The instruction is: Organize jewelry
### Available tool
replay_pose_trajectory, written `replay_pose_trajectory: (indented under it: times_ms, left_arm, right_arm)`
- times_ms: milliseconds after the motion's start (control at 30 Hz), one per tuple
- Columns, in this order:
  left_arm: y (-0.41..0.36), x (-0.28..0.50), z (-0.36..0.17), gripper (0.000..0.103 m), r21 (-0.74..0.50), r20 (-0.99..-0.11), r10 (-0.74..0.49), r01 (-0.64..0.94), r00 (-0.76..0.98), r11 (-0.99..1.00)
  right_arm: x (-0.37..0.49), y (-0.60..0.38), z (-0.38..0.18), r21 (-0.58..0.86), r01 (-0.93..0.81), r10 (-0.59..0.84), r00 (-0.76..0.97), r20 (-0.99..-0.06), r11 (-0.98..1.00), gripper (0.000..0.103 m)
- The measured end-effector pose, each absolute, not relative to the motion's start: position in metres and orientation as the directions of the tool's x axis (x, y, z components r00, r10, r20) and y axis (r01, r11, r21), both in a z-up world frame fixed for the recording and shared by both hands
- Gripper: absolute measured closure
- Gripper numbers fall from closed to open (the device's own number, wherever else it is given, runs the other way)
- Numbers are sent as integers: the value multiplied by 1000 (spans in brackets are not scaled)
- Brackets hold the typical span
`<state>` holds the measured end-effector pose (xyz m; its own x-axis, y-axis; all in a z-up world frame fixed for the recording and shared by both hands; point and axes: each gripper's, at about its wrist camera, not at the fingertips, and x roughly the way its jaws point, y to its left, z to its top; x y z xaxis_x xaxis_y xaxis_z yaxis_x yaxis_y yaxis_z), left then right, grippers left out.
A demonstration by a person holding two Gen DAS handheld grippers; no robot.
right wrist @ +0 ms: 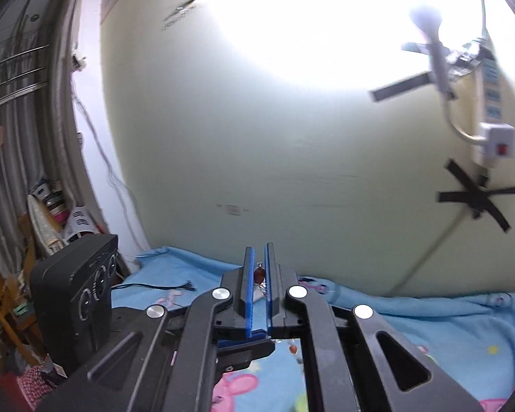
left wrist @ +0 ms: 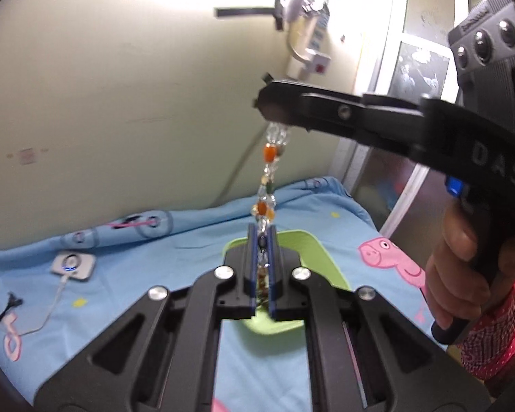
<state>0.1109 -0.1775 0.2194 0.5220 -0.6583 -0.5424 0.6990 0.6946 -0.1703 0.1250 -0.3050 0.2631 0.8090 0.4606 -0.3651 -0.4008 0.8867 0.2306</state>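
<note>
The beaded necklace (left wrist: 269,178), a strand of clear, orange and dark beads, hangs taut in the air between the two grippers. Its lower end runs down into the narrow slot of the left gripper (left wrist: 262,237), whose blue-lined fingers (left wrist: 254,257) are drawn in almost parallel and pinch the beads between them. Its upper end disappears under the tip of the right gripper (left wrist: 274,106), which reaches in from the right, above and ahead of the left fingers, with a person's hand (left wrist: 463,274) wrapped round its handle.

In the right wrist view the right gripper (right wrist: 260,261) is likewise nearly closed, a reddish-brown bead (right wrist: 258,274) and some clear ones caught between its blue pads (right wrist: 249,292); a few more beads dangle just below the finger bases.

Directly beneath and just beyond the left fingers sits a light green tray (left wrist: 312,250) on a blue cartoon-pig bedsheet (left wrist: 154,267). Well to the left of those fingers a small white device (left wrist: 72,266) with a cable lies on the sheet. Left of the right fingers stands a black box with round dials (right wrist: 75,302).
</note>
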Motion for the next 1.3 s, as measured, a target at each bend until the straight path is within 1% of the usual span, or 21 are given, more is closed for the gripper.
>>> replay_pose_trajectory:
  times_ms: [200, 300, 400, 500, 633, 667, 733, 800, 867, 933, 1000, 1100, 1200, 1300]
  left_arm:
    - [-225, 120, 181, 99, -195, -614, -659, 724, 436, 661]
    - [-245, 125, 152, 99, -198, -663, -638, 731, 390, 653]
    - [-259, 128, 133, 99, -197, -695, -620, 734, 364, 651]
    - [-273, 134, 113, 99, -195, -738, -587, 729, 332, 657]
    - [-277, 136, 101, 99, -193, -775, -554, 719, 305, 667]
    - [-276, 136, 104, 99, -195, -773, -555, 717, 308, 670]
    - [-261, 136, 122, 99, -198, -744, -575, 710, 339, 676]
    - [-233, 133, 153, 99, -201, -690, -607, 702, 394, 683]
    - [-202, 128, 178, 99, -199, -634, -628, 691, 450, 695]
    - [-169, 118, 198, 99, -192, -582, -640, 680, 501, 707]
    - [-142, 112, 207, 99, -190, -549, -643, 669, 535, 719]
    - [-108, 102, 212, 99, -189, -535, -621, 635, 573, 749]
    - [-80, 91, 203, 99, -193, -536, -603, 610, 591, 768]
    - [-64, 80, 185, 99, -198, -559, -587, 594, 585, 780]
  right_arm:
    - [126, -344, 216, 281, -326, 422, 802, -422, 902, 103]
    - [127, -359, 185, 302, -289, 404, 790, -461, 909, 103]
    - [130, -378, 155, 347, -244, 398, 774, -494, 906, 103]
    - [136, -398, 126, 420, -209, 423, 741, -522, 883, 103]
    - [143, -413, 101, 450, -109, 378, 732, -567, 886, 103]
    - [142, -416, 101, 462, -101, 379, 735, -562, 881, 103]
    - [136, -417, 112, 474, -116, 388, 754, -530, 873, 96]
    - [128, -414, 130, 460, -147, 387, 784, -486, 875, 81]
    - [116, -407, 152, 445, -203, 404, 811, -423, 872, 79]
    - [104, -391, 171, 435, -284, 457, 809, -369, 854, 79]
    - [97, -377, 177, 425, -327, 488, 798, -353, 844, 79]
    - [93, -356, 176, 432, -376, 538, 764, -357, 820, 79]
    - [87, -342, 168, 417, -397, 552, 745, -374, 818, 79]
    - [93, -334, 150, 390, -386, 541, 696, -472, 836, 79]
